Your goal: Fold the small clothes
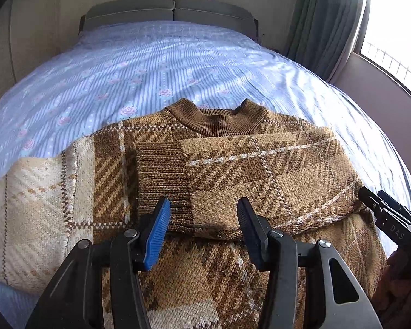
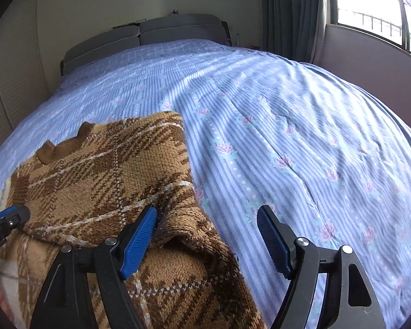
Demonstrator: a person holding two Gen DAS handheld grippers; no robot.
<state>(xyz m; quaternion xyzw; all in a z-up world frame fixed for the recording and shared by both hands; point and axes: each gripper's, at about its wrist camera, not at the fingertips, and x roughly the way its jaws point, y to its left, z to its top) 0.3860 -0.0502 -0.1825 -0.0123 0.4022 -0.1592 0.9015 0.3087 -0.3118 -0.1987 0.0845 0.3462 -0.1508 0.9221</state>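
Observation:
A brown and tan plaid knit sweater (image 1: 227, 164) lies flat on the bed, collar (image 1: 219, 120) away from me. Its right sleeve (image 1: 260, 175) is folded across the chest, ribbed cuff (image 1: 161, 175) toward the left. The left sleeve (image 1: 33, 208), cream coloured, lies spread out to the left. My left gripper (image 1: 202, 219) is open, its fingers either side of the folded sleeve's near edge. My right gripper (image 2: 208, 230) is open over the sweater's right edge (image 2: 178, 213); its left pad (image 2: 139, 241) touches the knit. The right gripper also shows in the left wrist view (image 1: 380, 208).
The bed (image 2: 301, 137) has a blue striped sheet with pink roses. A grey headboard (image 1: 172, 11) stands at the far end. Curtains (image 1: 323, 22) and a window (image 1: 391, 33) are on the right; a wall is on the left.

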